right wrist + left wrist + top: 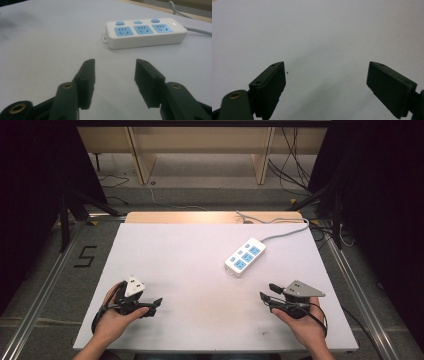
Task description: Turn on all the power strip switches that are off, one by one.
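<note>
Both tongs (114,75) agape, low over table (200,260)

white table (175,270), grey floor (210,195), wooden frame (142,155)

White power strip (245,256) with three sky-blue sockets and blue buttons, trailing a grey cord (280,234). The desk (190,255) is plain pale grey-white, tan wood along its far edge. Both tongs (156,306) (267,291) are black, topped by grey plates, brass rivets glinting.
</note>
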Action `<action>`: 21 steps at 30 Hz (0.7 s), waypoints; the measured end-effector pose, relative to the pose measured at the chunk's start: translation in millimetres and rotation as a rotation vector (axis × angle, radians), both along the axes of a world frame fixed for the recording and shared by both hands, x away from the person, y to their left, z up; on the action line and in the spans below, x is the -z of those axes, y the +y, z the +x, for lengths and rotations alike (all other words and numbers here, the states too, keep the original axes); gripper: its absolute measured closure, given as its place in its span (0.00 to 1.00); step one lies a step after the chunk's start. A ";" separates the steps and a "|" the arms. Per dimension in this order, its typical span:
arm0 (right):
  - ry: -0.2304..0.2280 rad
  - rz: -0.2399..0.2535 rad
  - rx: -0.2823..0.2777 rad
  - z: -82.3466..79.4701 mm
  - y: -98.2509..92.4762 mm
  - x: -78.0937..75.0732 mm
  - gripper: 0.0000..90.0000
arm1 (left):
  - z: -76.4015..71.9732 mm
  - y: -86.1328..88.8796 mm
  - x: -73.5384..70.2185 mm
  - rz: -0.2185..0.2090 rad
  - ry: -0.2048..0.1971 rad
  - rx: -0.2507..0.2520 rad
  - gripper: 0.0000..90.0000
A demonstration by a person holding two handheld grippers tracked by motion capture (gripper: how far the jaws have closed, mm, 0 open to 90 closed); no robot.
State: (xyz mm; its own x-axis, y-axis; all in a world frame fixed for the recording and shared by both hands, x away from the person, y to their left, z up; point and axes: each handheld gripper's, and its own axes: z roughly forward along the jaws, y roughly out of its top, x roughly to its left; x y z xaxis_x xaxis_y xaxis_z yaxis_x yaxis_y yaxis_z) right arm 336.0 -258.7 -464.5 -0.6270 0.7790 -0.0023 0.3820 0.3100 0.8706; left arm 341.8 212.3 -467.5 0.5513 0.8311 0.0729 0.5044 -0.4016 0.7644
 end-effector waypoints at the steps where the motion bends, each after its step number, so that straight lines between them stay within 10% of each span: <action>1: 0.003 -0.029 0.001 0.2 1.6 -0.1 0.67 | 0.0 -0.4 0.0 0.002 -0.001 -0.002 0.17; 7: -0.010 -0.084 0.000 1.0 5.4 -5.6 0.96 | -0.1 0.3 0.9 0.005 0.005 -0.004 0.17; 21: -0.006 -0.122 0.033 19.8 9.7 -21.1 1.00 | 0.0 -0.6 0.8 -0.001 0.002 -0.002 0.18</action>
State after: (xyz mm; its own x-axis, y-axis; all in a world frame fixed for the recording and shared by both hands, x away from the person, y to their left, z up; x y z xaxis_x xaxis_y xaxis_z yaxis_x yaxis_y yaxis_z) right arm 355.8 -249.0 -443.3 -0.6004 0.7932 -0.1019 0.3891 0.4011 0.8293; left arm 341.8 211.7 -468.3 0.5499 0.8322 0.0712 0.5064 -0.3999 0.7639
